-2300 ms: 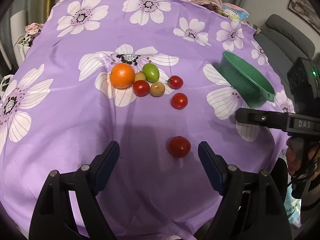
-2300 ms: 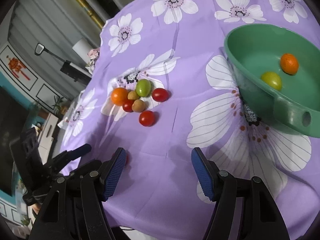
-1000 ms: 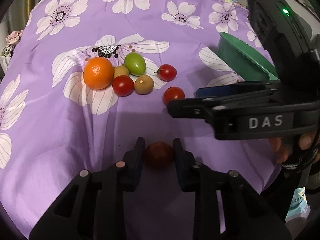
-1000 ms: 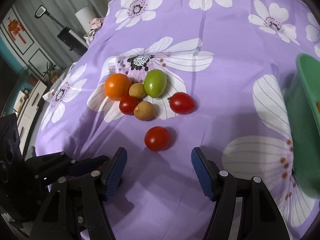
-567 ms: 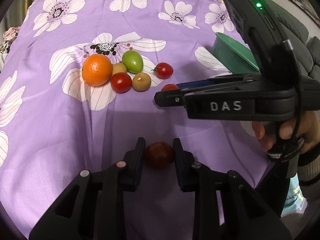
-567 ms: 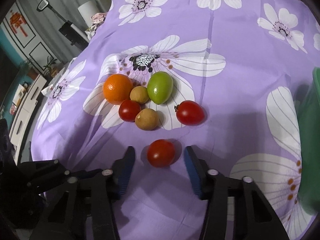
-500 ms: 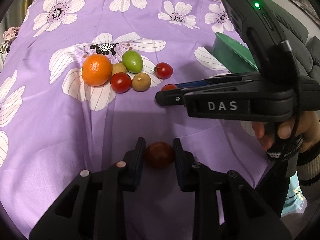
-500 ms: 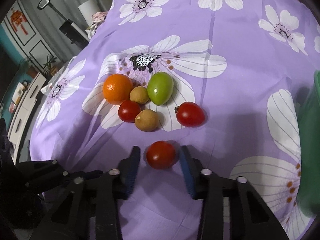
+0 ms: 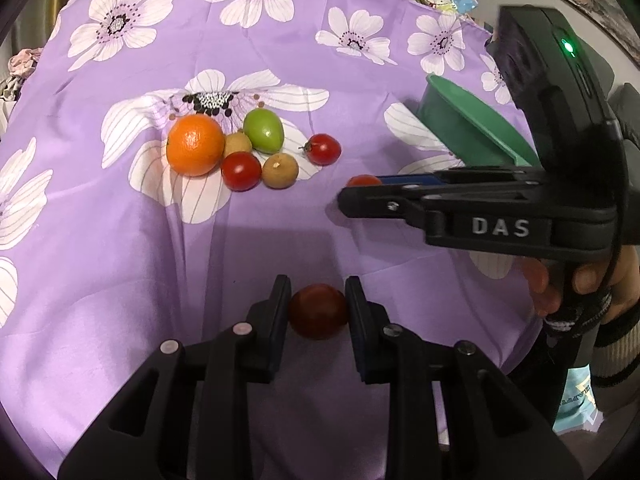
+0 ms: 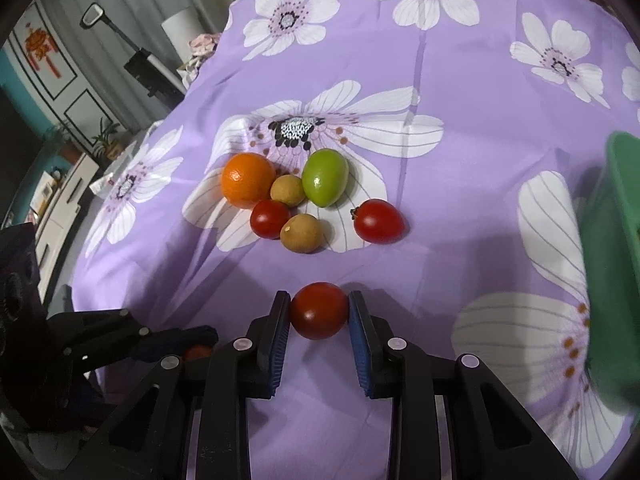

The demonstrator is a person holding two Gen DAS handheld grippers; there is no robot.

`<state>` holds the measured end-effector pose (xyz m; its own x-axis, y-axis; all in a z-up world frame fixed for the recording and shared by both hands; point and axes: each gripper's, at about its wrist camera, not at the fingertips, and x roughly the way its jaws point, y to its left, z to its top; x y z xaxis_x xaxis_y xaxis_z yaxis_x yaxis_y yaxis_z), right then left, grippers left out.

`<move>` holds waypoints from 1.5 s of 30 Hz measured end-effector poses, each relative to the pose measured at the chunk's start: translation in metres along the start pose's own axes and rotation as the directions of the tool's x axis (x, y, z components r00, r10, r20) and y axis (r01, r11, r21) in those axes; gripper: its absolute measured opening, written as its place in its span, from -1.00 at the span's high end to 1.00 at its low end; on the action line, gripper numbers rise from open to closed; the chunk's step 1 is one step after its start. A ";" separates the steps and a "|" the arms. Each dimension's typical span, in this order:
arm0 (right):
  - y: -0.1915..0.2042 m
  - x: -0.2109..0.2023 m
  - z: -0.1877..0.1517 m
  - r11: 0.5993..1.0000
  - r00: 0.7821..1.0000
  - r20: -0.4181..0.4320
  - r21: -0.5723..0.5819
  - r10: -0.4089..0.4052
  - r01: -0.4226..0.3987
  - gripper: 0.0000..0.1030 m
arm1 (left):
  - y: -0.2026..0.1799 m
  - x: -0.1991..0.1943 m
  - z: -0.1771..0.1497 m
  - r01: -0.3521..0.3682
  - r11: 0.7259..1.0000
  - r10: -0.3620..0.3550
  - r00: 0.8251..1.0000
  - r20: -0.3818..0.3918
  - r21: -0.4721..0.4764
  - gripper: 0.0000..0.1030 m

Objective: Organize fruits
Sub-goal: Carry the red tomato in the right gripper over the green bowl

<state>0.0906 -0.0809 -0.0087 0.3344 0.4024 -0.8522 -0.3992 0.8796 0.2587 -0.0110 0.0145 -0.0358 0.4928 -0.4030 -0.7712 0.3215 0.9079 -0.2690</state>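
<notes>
Between the fingers (image 10: 280,332) of the right gripper (image 10: 319,320) a small red tomato (image 10: 319,316) is pinched at its widest part, one blue pad pressed on each side; these jaws have just been closing onto it. It rests low on the purple flowered cloth (image 10: 460,240). In the left wrist view a second, darker tomato (image 9: 318,316) is pinched the same way by the left gripper (image 9: 318,312), its fingers (image 9: 276,320) touching both flanks.

Both tomatoes are judged light, smooth-skinned and soft. A firm squeeze could split the skin, and a slack one could let the round fruit slip out, so a gentle hold across the middle is judged best.

Beyond the fingers, a cluster lies on a white printed flower: an orange (image 10: 248,180), a green fruit (image 10: 325,178), two tan round fruits (image 10: 287,190), a small tomato (image 10: 270,219), and an oval tomato (image 10: 378,221) set slightly apart. The green bowl (image 10: 616,240) stands at the right edge of the cloth, near the right gripper. A hand (image 9: 580,284) is seen holding that gripper's handle.
</notes>
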 end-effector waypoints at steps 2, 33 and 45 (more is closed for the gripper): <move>-0.002 -0.008 -0.004 1.000 1.000 0.017 0.023 0.009 -0.009 0.40 | -0.002 -0.005 0.001 0.002 1.000 -0.002 1.000 0.013 0.004 0.47; -0.039 -0.097 -0.041 0.994 0.972 0.235 0.110 -0.013 -0.013 0.40 | -0.065 -0.027 0.027 -0.020 0.995 0.013 0.997 0.072 0.102 0.47; -0.069 -0.122 -0.049 0.983 0.951 0.301 0.186 -0.068 0.011 0.40 | -0.091 -0.024 0.055 -0.003 0.983 -0.015 0.995 0.096 0.182 0.47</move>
<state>0.0356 -0.2034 0.0554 0.6024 0.3997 -0.6909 -0.2301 0.9158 0.3292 -0.0078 -0.0653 0.0386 0.5633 -0.4260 -0.7080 0.4618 0.8728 -0.1578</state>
